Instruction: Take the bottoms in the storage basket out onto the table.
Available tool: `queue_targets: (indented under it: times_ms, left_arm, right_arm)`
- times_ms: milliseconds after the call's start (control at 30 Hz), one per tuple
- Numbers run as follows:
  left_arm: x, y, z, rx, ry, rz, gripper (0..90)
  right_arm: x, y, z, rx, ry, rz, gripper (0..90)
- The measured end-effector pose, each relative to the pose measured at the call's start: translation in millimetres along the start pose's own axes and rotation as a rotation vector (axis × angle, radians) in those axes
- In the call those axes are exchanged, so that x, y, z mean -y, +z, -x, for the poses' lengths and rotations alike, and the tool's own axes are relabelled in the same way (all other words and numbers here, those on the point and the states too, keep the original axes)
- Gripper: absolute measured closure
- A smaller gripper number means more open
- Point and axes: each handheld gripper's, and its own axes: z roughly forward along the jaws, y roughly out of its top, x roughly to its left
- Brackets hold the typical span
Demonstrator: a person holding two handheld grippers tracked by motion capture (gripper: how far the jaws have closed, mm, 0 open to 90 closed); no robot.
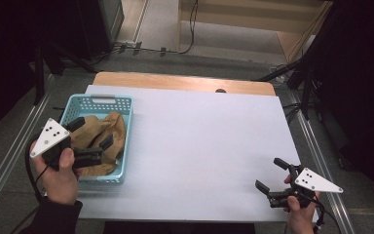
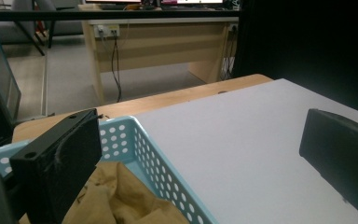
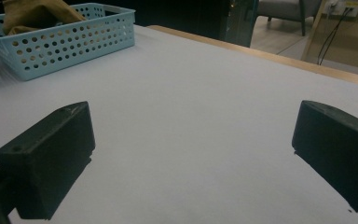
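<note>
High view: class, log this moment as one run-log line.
left tool: open, over basket | cloth: brown, in basket, ungripped | right tool: open, idle above table

Left tongs [image 1: 93, 137] and hand hide part of the brown cloth [image 1: 108, 127] in the basket [image 1: 128, 127]; cloth's lower portion cut off in left gripper view.
</note>
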Motion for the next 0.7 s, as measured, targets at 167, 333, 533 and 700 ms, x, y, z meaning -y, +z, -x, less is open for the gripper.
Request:
queue_targets:
  times_ms: [167, 333, 533, 700]
  left_arm:
    - [-5.1, 7.5, -7.7, -0.008, 0.003, -0.03, 0.0]
    - [-4.8, 22.8, -20.0, -0.024, -0.001, -0.09, 0.0]
    - [-3.9, 37.9, -33.9, -0.025, -0.032, -0.135, 0.0]
    - [-0.1, 48.2, -46.0, -0.041, -0.064, -0.169, 0.0]
  right_arm:
    - [0.4, -2.3, 1.3, 0.007, 0.003, 0.001, 0.0]
    - [0.2, -1.2, 0.8, 0.005, 0.0, 0.0, 0.0]
    - [0.7, -1.4, 1.4, 0.001, 0.0, 0.0, 0.0]
    - [0.8, -2.2, 1.7, 0.002, 0.003, 0.001, 0.0]
